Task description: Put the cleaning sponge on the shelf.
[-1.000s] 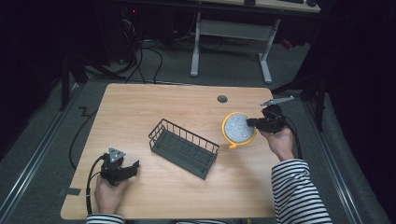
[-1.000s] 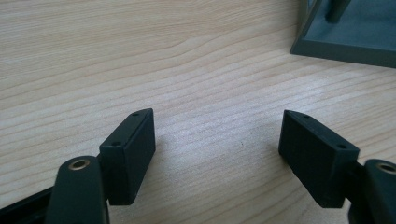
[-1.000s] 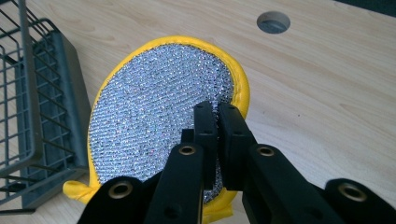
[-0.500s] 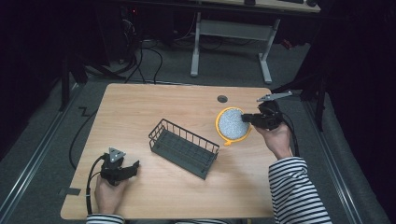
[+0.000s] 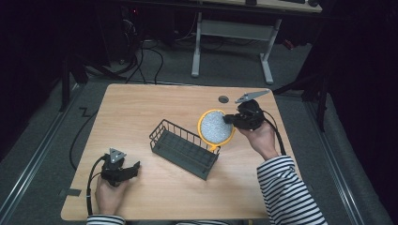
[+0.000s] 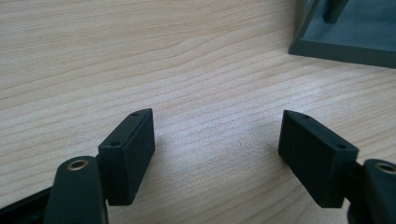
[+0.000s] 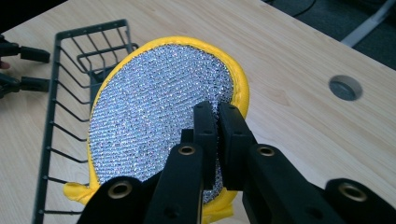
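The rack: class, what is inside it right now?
The rack looks empty: bare floor and wire dividers. The pad, shut in the right gripper, overlaps its far end, hiding that corner.

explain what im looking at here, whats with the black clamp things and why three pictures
A person sits at a wooden table and holds a hand-held clamp tool, called a gripper, in each hand. There is no robot arm.

The wide picture comes from a camera above the table. The other two come from small cameras riding on each gripper, looking along its two black jaws.

On the table stands a dark wire basket. A round hole is set in the tabletop near the far edge.

The right gripper is shut on a round scrubbing pad, silver mesh with a yellow rim, held tilted beside the basket.

The left gripper is open and holds nothing. It sits low over bare wood, near the front left of the table.
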A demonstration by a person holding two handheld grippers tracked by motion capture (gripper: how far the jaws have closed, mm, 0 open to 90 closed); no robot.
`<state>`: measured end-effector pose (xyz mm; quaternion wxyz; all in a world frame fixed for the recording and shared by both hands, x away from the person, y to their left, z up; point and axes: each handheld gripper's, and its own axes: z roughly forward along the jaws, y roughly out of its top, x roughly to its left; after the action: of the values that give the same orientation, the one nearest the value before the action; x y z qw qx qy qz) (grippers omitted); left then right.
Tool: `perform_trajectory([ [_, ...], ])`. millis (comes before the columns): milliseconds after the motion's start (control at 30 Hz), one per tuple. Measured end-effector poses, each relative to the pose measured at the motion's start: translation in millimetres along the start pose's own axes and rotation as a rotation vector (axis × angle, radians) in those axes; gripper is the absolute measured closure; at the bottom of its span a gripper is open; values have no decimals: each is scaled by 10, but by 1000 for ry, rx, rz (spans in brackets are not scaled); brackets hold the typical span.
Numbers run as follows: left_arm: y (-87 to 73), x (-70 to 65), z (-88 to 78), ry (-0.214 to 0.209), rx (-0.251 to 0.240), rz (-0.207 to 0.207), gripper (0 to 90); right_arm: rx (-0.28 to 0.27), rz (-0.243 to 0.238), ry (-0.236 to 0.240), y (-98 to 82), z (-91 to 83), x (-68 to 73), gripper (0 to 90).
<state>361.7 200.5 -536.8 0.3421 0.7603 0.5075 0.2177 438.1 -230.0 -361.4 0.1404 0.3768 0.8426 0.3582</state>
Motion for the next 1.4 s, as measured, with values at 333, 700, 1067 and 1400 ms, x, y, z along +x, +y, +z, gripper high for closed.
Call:
perform_trajectory([
  [333, 1, 0, 0, -1, 0, 1, 276, 22, -37, 33, 103, 223, 211, 871],
  [700, 0, 0, 1, 0, -1, 1, 276, 38, -56, 42, 126, 321, 301, 870],
  [1067, 0, 0, 1, -1, -1, 0, 276, 44, -82, 40, 127, 405, 389, 867],
  [1400, 0, 0, 1, -1, -1, 1, 276, 58, -117, 34, 110, 434, 484, 866],
])
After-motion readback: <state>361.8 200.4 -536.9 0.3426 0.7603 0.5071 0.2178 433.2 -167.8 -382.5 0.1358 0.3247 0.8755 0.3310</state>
